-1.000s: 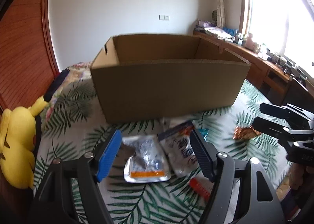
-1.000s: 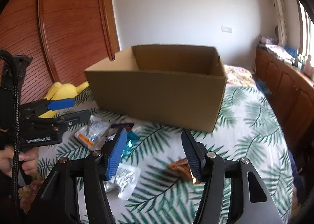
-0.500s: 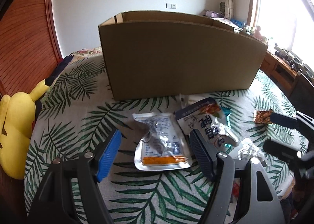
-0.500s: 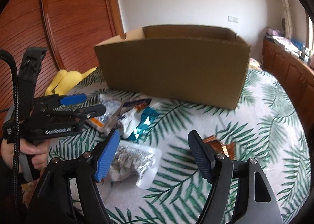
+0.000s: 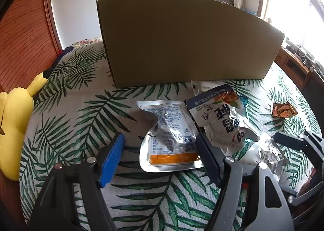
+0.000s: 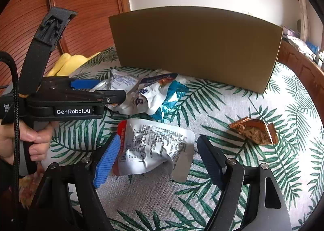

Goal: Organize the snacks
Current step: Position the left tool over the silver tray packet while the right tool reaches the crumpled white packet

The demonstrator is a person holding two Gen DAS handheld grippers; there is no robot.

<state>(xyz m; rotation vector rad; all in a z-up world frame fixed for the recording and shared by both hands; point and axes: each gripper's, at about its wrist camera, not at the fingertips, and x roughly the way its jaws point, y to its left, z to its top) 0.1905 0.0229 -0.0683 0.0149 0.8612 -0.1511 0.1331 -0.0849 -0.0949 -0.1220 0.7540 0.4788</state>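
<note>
A silver pouch with an orange stripe (image 5: 168,138) lies on the leaf-print cloth between the fingers of my left gripper (image 5: 160,156), which is open and low over it. Beside it is a white and blue pouch (image 5: 220,119). In the right wrist view a crumpled silver pouch with a red edge (image 6: 154,146) lies between the fingers of my right gripper (image 6: 158,156), whose jaws are opening; the pads do not press on it. The brown cardboard box (image 5: 182,38) stands behind the snacks, its inside hidden. A copper foil wrapper (image 6: 255,129) lies apart to the right.
A teal wrapper (image 6: 172,99) sits under the white and blue pouch (image 6: 149,95). A yellow plush toy (image 5: 12,121) lies at the left edge of the cloth. A hand holds the left gripper (image 6: 111,89). Wooden cabinets run along the right wall.
Both grippers have sunk toward the snacks, so the box's inside has dropped out of sight. The right jaws have widened and now straddle the red-edged silver pouch.
</note>
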